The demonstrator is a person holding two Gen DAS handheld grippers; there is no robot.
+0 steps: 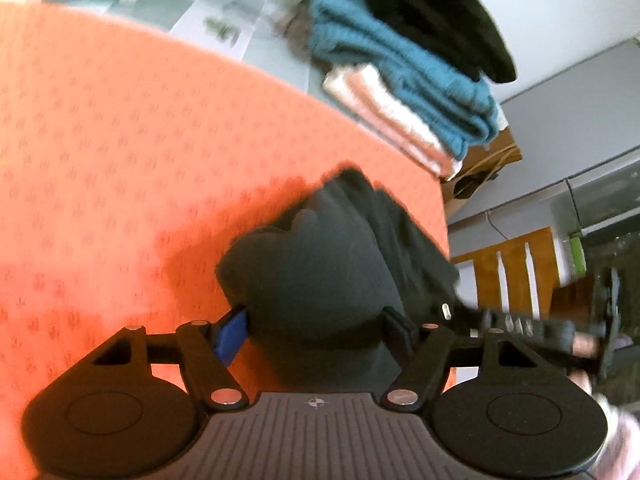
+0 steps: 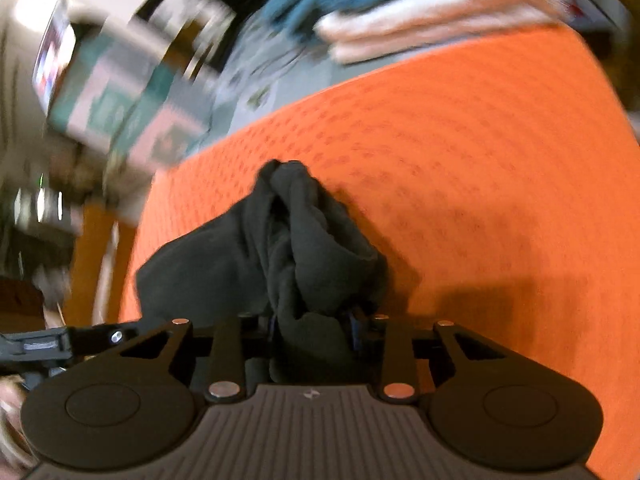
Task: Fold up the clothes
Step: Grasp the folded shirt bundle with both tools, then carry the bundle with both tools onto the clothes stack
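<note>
Left wrist view: left gripper with its jaws partly closed on a bunched fold of the dark garment, cloth filling the gap between the blue-padded finger and its opposite. The garment hangs or drapes in front of the orange cloth, which covers the work surface; whether its lower end touches that cloth cannot be told. A stack of folded clothes, pink under teal under black, sits beyond the orange cloth's far edge. The right gripper shows at the right margin, blurred.

Right wrist view: right gripper with its jaws nearly closed on another gathered part of the garment, the fabric rising away from it in twisted folds. The orange cloth lies behind; the stack is near the upper edge, blurred.

Step in hand, judged: the garment is held by both grippers, bunched and not yet spread flat. The next move likely calls for drawing the grippers apart to open the fabric, then laying it on the orange cloth without slack wrinkles.
</note>
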